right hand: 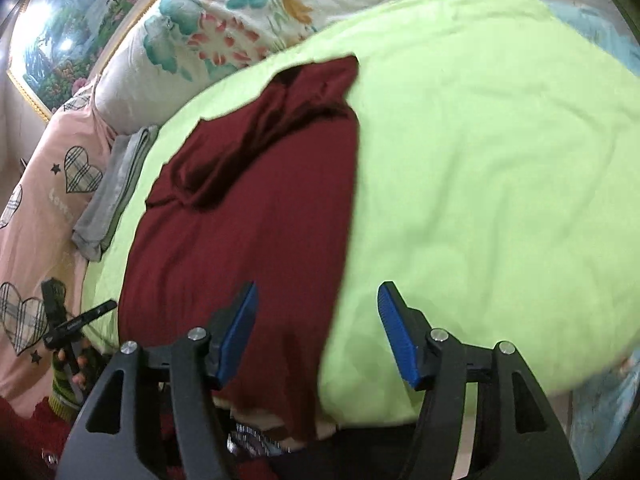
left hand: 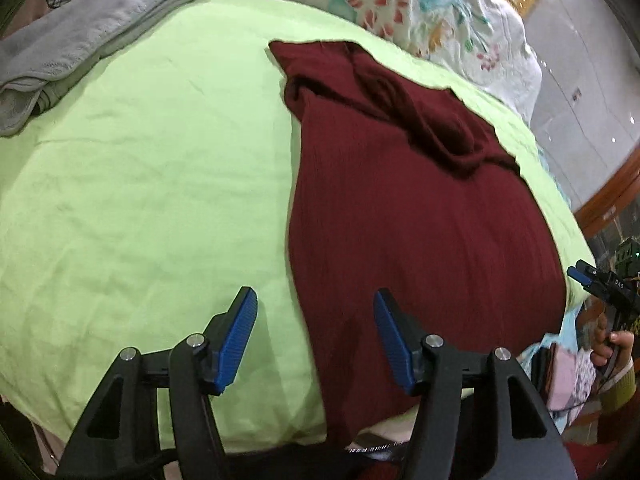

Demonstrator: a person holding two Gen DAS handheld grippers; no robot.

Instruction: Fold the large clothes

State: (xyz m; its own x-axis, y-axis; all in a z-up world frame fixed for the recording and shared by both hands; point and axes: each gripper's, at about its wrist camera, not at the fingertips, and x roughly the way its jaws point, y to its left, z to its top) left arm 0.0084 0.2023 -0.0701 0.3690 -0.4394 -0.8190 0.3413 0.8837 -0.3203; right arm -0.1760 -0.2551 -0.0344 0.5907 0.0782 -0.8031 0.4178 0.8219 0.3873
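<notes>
A dark red knitted garment (left hand: 420,216) lies folded lengthwise on a lime green sheet (left hand: 152,184), a sleeve bunched across its far end. In the left wrist view my left gripper (left hand: 314,300) hangs open over the garment's left edge near its near end, nothing between the blue pads. In the right wrist view the same garment (right hand: 248,220) lies left of centre on the sheet (right hand: 480,184). My right gripper (right hand: 318,294) stands open above the garment's right edge, holding nothing. The right gripper (left hand: 600,284) shows at the far right of the left wrist view, in a hand.
A folded grey towel (left hand: 80,40) lies at the sheet's far left corner. A flowered quilt (left hand: 420,4) is heaped behind the sheet. A pink cover with plaid hearts (right hand: 44,208) lies left of it, and a framed landscape painting (right hand: 64,28) hangs on the wall.
</notes>
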